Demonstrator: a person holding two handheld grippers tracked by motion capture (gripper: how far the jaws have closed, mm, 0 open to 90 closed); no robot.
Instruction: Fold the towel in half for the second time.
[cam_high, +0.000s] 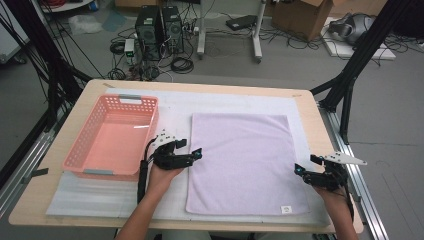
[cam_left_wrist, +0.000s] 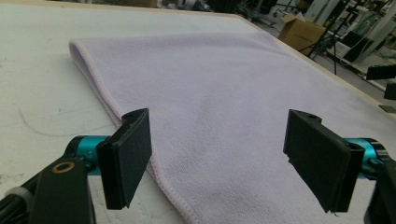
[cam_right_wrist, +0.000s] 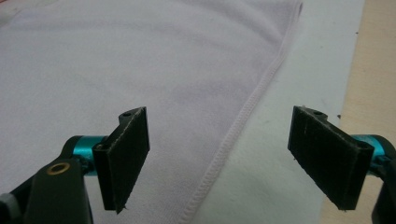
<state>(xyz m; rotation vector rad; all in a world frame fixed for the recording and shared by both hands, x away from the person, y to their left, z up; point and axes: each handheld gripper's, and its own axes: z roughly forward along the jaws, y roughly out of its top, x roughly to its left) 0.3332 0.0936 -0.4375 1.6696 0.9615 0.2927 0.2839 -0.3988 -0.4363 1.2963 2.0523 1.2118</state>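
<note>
The lavender towel (cam_high: 245, 162) lies spread flat on the white mat (cam_high: 170, 112) in the middle of the table, to the right of the pink basket (cam_high: 112, 137), and I judge it light, soft and floppy: it will sag and fold wherever I lift it, and a shallow pinch could slip off the plush pile. My left gripper (cam_high: 196, 153) hovers spread wide over its left hemmed edge, my right gripper (cam_high: 299, 170) spread wide at the right hem, neither holding anything. I would take hold at the stitched hem (cam_right_wrist: 243, 121), where the cloth is thickest, sliding one pad under the edge.
</note>
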